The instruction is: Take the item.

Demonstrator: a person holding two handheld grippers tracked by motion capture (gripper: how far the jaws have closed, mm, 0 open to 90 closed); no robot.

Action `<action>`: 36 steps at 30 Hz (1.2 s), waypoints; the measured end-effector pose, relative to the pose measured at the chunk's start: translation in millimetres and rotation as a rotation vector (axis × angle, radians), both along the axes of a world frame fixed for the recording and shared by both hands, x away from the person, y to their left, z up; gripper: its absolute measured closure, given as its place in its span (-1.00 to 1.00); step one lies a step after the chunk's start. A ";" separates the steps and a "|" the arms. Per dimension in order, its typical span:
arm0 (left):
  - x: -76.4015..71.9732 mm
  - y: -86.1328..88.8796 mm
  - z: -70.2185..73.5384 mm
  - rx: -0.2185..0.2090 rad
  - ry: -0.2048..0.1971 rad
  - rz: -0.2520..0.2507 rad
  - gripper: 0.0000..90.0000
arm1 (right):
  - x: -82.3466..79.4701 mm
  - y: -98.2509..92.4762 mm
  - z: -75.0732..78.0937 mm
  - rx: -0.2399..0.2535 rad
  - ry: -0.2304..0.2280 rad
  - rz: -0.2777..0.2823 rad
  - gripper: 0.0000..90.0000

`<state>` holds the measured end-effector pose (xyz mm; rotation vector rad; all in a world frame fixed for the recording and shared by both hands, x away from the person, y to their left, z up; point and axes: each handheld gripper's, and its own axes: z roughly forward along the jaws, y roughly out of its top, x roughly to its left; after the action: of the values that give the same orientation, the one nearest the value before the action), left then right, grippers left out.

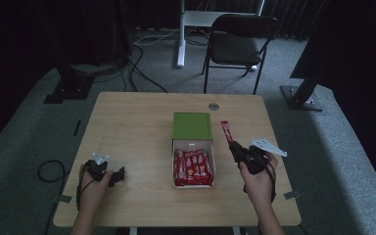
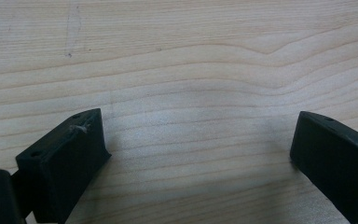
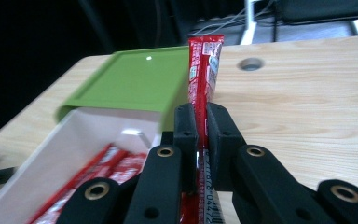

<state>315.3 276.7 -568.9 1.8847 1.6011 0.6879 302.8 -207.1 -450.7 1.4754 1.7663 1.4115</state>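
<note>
Near front edge of the light wooden tabletop (image 1: 137,122), left side: left gripper (image 1: 108,175) sits low over bare wood, jaws wide apart w/ nothing between them; the left gripper view shows plain wood grain in the gap. Right side, a bit further in: right gripper (image 1: 235,146) has its jaws clamped tight on a long thin red foil stick sachet (image 3: 205,74), pinched abt its lower part, most of its length sticking out past the jaw tips. Sachet's long axis runs along the gripper, free end pointing away from the person toward the far edge, leaning slightly left in the high view, off the wood. Just left of it, mid-table: open white rectangular box (image 1: 193,145) packed w/ more red sachets (image 1: 193,167) lying lengthwise near-to-far. Beyond, touching the box's far end: its flat green lid (image 1: 192,125). Further back nr far edge: round grey cable hole (image 1: 214,106).
</note>
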 end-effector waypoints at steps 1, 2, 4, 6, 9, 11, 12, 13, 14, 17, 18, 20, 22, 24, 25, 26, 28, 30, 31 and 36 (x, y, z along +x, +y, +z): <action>0.0 0.0 0.0 0.000 0.000 0.000 -0.91 | 0.3 -2.9 -0.8 -0.001 -0.001 -0.009 0.86; 0.0 0.0 0.0 0.000 0.000 0.000 -0.91 | 0.9 -9.0 -2.7 0.003 0.001 -0.023 0.86; 0.0 0.0 0.0 0.000 0.000 0.000 -0.91 | 1.3 -15.7 -5.0 -0.005 0.004 -0.047 0.86; 0.0 0.0 0.0 0.000 0.000 0.000 -0.91 | 1.7 -23.3 -8.1 -0.008 0.010 -0.068 0.86; 0.0 0.0 0.0 0.000 0.000 0.000 -0.91 | 1.8 -33.6 -12.9 -0.024 0.009 -0.101 0.86; 0.0 0.0 0.0 0.000 0.000 0.000 -0.91 | 2.1 -41.5 -16.8 -0.034 0.011 -0.127 0.86; 0.0 0.0 0.0 0.000 0.000 0.000 -0.91 | 2.6 -47.3 -19.9 -0.040 0.017 -0.143 0.86; 0.0 0.0 0.0 0.000 0.000 0.000 -0.91 | 2.8 -49.4 -21.1 -0.040 0.018 -0.148 0.86; 0.0 0.0 0.0 0.000 0.000 0.000 -0.91 | 3.0 -55.2 -24.3 -0.043 0.021 -0.167 0.86; 0.0 0.0 0.0 0.000 0.000 0.000 -0.91 | 3.6 -64.3 -30.3 -0.044 0.032 -0.195 0.85; 0.0 0.0 0.0 0.000 0.000 0.000 -0.91 | 3.7 -68.3 -33.2 -0.045 0.037 -0.208 0.85; 0.0 0.0 0.0 0.000 0.000 0.000 -0.91 | 3.6 -74.1 -38.4 -0.056 0.041 -0.227 0.85; 0.0 0.0 -0.1 0.000 -0.001 0.000 -0.91 | 3.8 -79.6 -43.6 -0.063 0.047 -0.245 0.85; 0.0 0.0 -0.1 0.000 -0.001 0.000 -0.91 | 4.4 -85.3 -49.5 -0.073 0.058 -0.266 0.85; 0.0 0.0 -0.1 0.000 -0.001 0.000 -0.91 | 4.4 -85.3 -49.5 -0.073 0.058 -0.266 0.85; 0.0 0.0 -0.1 0.000 -0.002 0.000 -0.91 | 5.1 -89.9 -54.8 -0.074 0.070 -0.280 0.85; 0.0 0.0 -0.1 0.000 -0.001 0.000 -0.91 | 5.9 -93.5 -59.5 -0.076 0.080 -0.289 0.85; 0.0 0.0 -0.1 0.000 -0.001 0.000 -0.91 | 6.5 -98.0 -65.4 -0.084 0.091 -0.310 0.85; 0.0 0.0 -0.1 0.000 -0.001 0.000 -0.91 | 6.6 -99.9 -67.4 -0.083 0.092 -0.320 0.85; 0.0 0.0 -0.1 0.000 -0.001 0.000 -0.91 | 6.9 -114.8 -79.2 -0.073 0.127 -0.365 0.85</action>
<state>315.3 276.7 -569.1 1.8839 1.6003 0.6890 309.7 -321.9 -529.9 1.7714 1.5010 1.0791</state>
